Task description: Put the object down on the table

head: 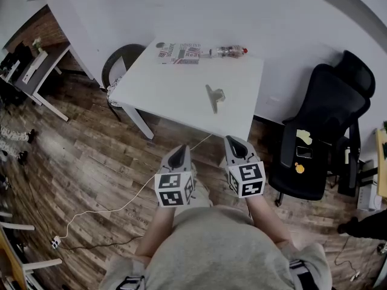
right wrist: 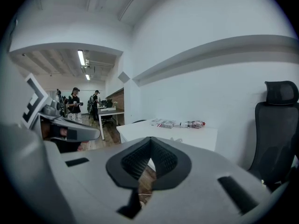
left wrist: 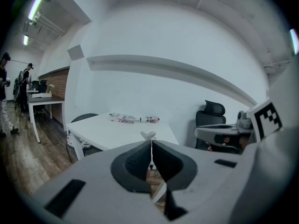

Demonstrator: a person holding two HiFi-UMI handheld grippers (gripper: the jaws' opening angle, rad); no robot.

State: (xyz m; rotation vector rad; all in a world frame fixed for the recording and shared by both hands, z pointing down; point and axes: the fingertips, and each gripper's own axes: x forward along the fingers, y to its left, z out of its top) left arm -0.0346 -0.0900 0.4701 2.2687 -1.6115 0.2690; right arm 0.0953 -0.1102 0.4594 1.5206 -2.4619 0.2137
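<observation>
A small grey clip-like object (head: 214, 95) lies on the white table (head: 175, 92), right of its middle; in the left gripper view this object (left wrist: 148, 135) shows just above the jaw tips. Both grippers are held close to my body, short of the table's near edge and above the wooden floor. My left gripper (head: 178, 156) (left wrist: 152, 146) is shut, its pads meeting with nothing between them. My right gripper (head: 236, 148) (right wrist: 149, 149) is shut too and holds nothing. The two grippers sit side by side and point toward the table.
A plastic bottle (head: 230, 51) and a printed packet (head: 180, 53) lie along the table's far edge by the wall. A black office chair (head: 326, 132) stands to the right, a dark round chair (head: 121, 62) at the far left corner. A white cable (head: 121, 204) runs across the floor.
</observation>
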